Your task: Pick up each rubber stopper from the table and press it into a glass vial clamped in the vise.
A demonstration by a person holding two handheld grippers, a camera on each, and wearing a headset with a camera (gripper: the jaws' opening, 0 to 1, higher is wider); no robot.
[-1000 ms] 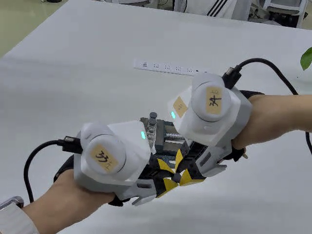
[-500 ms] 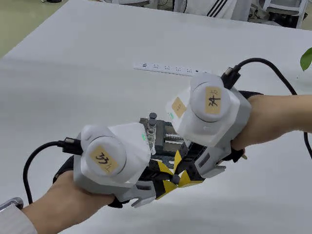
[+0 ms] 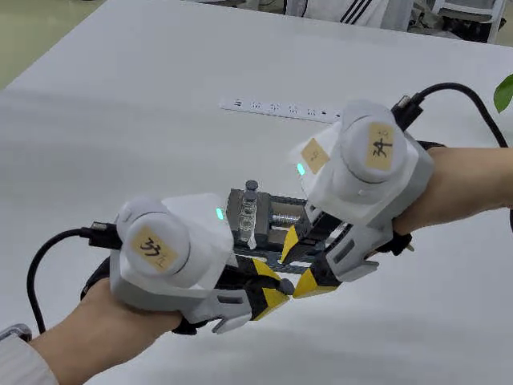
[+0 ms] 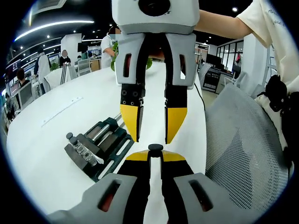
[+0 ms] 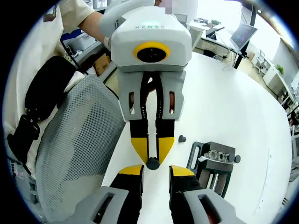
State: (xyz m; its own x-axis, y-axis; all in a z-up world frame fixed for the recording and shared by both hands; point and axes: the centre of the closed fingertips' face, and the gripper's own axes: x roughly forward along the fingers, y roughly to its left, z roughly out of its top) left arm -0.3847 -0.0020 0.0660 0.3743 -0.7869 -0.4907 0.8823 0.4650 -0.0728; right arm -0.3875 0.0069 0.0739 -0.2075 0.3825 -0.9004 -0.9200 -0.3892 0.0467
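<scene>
Vise (image 3: 276, 215) sits on the white table (image 3: 160, 96) and clamps a short row of glass vials (image 3: 248, 223), all upright. The end vial farthest from the person carries a dark capping stopper (image 3: 252, 186). The other vial mouths look open; contents cannot be made out. The left gripper (image 5: 153, 157) is clenched on a black held stopper (image 4: 155, 148), pinched at the very tips of its yellow jaws, in the air just beside the vise on the person's side. The right gripper (image 4: 153, 133) faces it tip to tip with jaws spread and nothing between them, near the held stopper but apart from it. A loose stopper (image 5: 182, 138) lies on the table near the vise. Compared with 0.5 s ago, when the two grippers' tips were bunched together, the right gripper has drawn back up and to the right and a gap has opened between the tips. The vise and vials are unchanged.
</scene>
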